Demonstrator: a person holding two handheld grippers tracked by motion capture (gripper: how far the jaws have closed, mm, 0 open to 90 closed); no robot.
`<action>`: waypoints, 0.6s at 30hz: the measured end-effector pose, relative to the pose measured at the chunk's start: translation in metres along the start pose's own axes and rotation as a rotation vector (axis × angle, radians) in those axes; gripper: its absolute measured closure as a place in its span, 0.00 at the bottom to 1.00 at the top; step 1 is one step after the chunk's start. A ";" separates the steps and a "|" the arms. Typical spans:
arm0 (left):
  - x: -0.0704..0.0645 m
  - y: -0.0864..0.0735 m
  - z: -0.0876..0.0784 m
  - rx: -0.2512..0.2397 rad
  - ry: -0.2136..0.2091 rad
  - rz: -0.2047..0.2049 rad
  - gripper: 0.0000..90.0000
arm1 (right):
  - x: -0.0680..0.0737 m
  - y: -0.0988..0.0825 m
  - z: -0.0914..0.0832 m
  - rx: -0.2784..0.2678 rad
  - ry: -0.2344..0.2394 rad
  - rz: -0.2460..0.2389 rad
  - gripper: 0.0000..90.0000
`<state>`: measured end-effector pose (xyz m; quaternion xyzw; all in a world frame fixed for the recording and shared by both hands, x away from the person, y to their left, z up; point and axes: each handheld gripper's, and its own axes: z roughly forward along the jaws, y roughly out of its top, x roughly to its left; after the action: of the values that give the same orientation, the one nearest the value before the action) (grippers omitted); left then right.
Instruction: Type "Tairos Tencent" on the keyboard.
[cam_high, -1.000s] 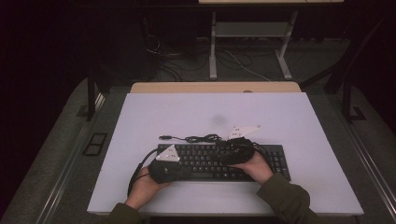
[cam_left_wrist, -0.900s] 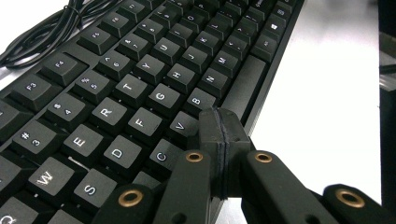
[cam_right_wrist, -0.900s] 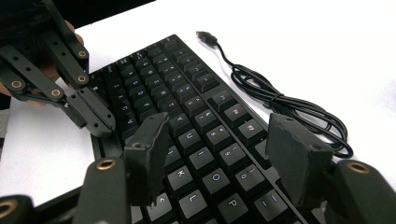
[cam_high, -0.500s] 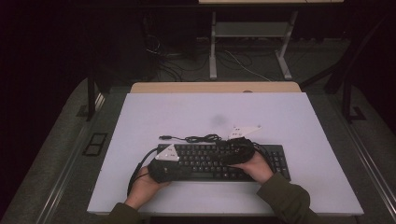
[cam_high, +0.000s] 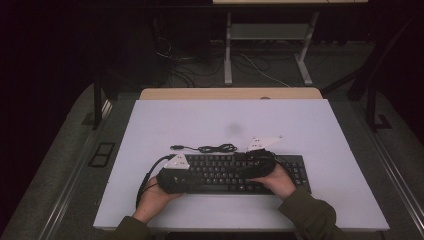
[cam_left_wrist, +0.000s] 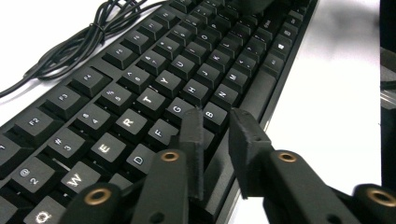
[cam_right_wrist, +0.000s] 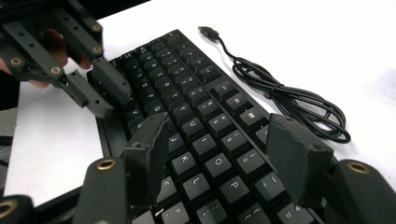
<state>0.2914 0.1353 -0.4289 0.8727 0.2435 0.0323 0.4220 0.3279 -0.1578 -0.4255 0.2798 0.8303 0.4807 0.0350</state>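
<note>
Black keyboard (cam_high: 235, 173) lies flat on the white bench (cam_high: 200, 120), near the person's edge, long side running left-right. Its cable (cam_high: 212, 148) sits coiled on the bench just behind the kbd's back edge, USB plug end pointing left, apart from the keys.

Left gripper (cam_high: 172, 176) is over the kbd's left end, held in the left hand (cam_high: 150, 197). In the left gripper view its 2 jaws stand nearly closed w/ a narrow gap, nothing between them, tips low over the bottom letter row around B/N, near the front edge of the kbd (cam_left_wrist: 140, 93). Can't tell if tips touch the keys.

Right gripper (cam_high: 252, 162) is over the kbd's right-centre, right hand (cam_high: 277, 181) behind it. In the right gripper view its 2 jaws are spread wide, empty, straddling several key columns around K/O/P on the kbd (cam_right_wrist: 196, 121). Same view shows the left gripper (cam_right_wrist: 100, 91) farther off at the kbd's other end, and the cable (cam_right_wrist: 280, 93) bundled on the bench beside the back edge.

Behind the bench: a wooden tabletop edge (cam_high: 230, 93) and a dark floor w/ loose wires.
</note>
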 end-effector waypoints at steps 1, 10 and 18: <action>0.000 0.000 0.000 0.001 0.003 0.000 0.77 | 0.000 -0.001 -0.001 0.001 -0.002 -0.002 0.43; 0.001 0.000 0.002 -0.024 0.011 -0.022 0.59 | 0.001 -0.005 -0.013 -0.011 0.006 0.012 0.43; 0.002 0.002 0.002 -0.057 0.018 -0.031 0.46 | 0.006 -0.015 -0.025 0.000 0.010 0.005 0.43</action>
<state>0.2944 0.1336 -0.4291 0.8560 0.2599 0.0406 0.4451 0.3086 -0.1798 -0.4233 0.2794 0.8297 0.4824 0.0296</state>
